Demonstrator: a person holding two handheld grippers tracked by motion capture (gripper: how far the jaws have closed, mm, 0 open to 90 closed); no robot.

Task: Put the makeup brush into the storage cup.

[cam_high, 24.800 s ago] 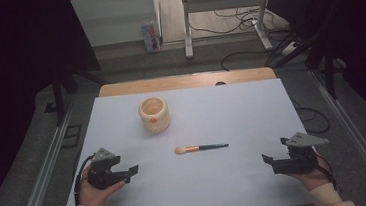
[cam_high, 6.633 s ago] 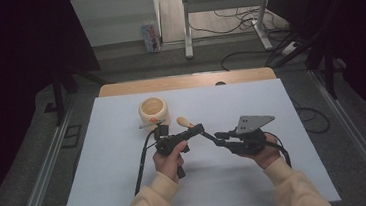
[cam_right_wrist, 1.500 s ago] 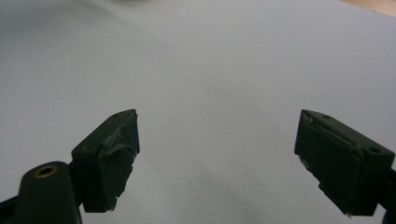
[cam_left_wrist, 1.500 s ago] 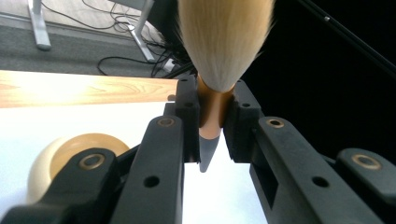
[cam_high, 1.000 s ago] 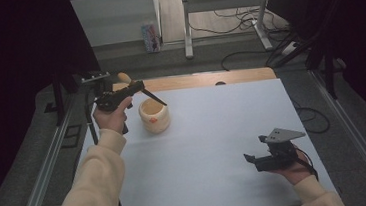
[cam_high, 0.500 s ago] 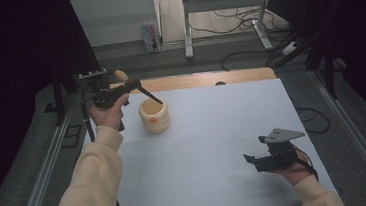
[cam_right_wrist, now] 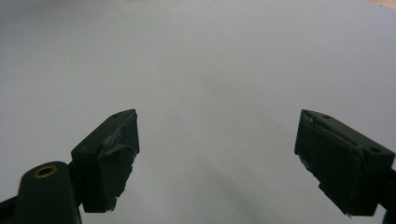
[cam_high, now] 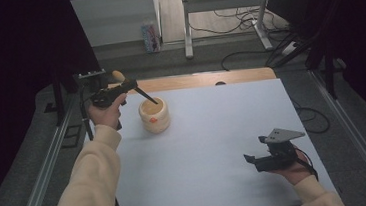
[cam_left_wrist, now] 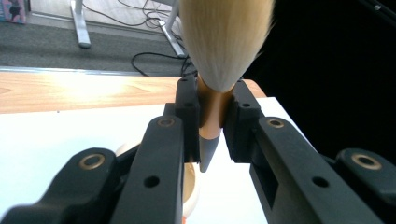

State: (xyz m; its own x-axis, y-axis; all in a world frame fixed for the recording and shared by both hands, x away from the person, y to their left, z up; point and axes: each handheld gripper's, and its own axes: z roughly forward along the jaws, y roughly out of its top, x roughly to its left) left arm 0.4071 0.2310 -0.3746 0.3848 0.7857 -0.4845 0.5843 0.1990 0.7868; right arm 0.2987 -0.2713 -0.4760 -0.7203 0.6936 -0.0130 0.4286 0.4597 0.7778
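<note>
Two grippers showed in the high view. Against the frame half a second earlier, the left gripper [cam_high: 128, 85], at the upper left, had dropped a little, and the dark handle tip of the makeup brush [cam_high: 137, 91] had come down to the rim of the cream cup [cam_high: 154, 115]; whether the tip touched could not be told. The right gripper [cam_high: 256, 158], at the lower right, had not moved on the white table [cam_high: 213, 130].

In the left gripper view, the jaws were clamped on the brush's copper ferrule at centre frame, the pale bristles filling the top and the grey handle pointing down towards the cup at the bottom.

In the right gripper view, the jaws stood wide apart, holding nothing, over the bare table.
</note>
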